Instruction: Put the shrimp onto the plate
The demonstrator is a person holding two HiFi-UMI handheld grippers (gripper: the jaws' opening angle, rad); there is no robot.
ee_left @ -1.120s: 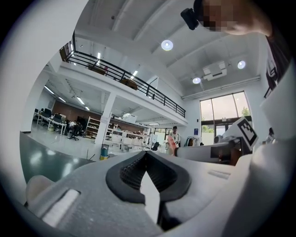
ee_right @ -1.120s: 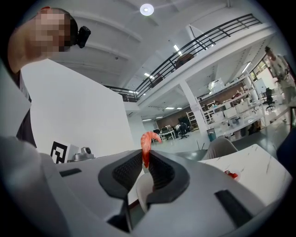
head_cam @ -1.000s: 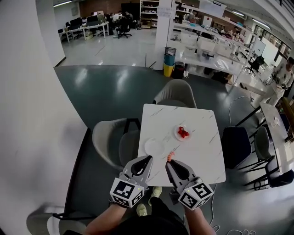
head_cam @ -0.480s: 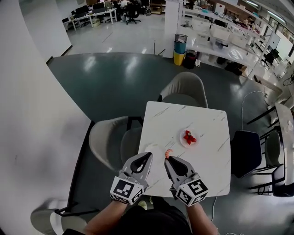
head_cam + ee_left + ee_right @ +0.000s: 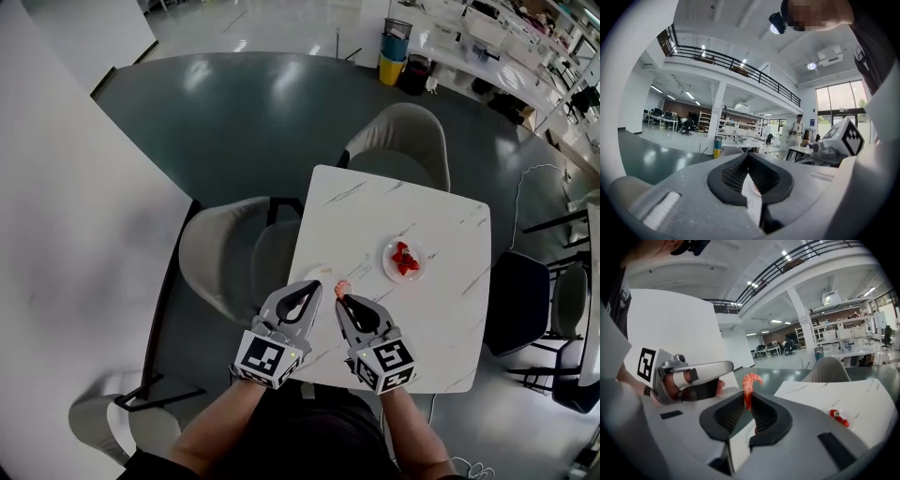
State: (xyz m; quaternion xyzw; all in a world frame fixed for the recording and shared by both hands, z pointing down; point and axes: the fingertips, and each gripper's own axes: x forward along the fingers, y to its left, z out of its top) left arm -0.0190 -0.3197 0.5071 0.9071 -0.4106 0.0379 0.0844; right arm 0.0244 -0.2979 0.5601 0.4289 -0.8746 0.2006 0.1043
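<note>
Head view alone: the whole marble table shows, with a pale chair at its left edge and another at its far edge. Both grippers reach in over the near edge. The rim of an empty plate peeps out just beyond the left gripper's tips, and the rest is covered.

Right gripper view alone: the shrimp's shape is plain here, an orange curl standing upright with its lower end between the pads. The plate of red pieces lies well off to the right on the table.

Left gripper view alone: the ribbed pads are seen close up, with the table top visible through the slot beneath them.

Change from a second ago: both grippers have come forward and lower over the near-left part of the table. The left one now hides most of the empty plate, which then lay in the open. The shrimp stays clamped as before.

Right gripper: its fingers are closed on the shrimp's lower end, and the curled end sticks out past the tips.

Left gripper: its tips meet, with nothing between them.

Shrimp's place: above the near-left part of the table, beside the empty plate and well apart from the plate of red pieces.
</note>
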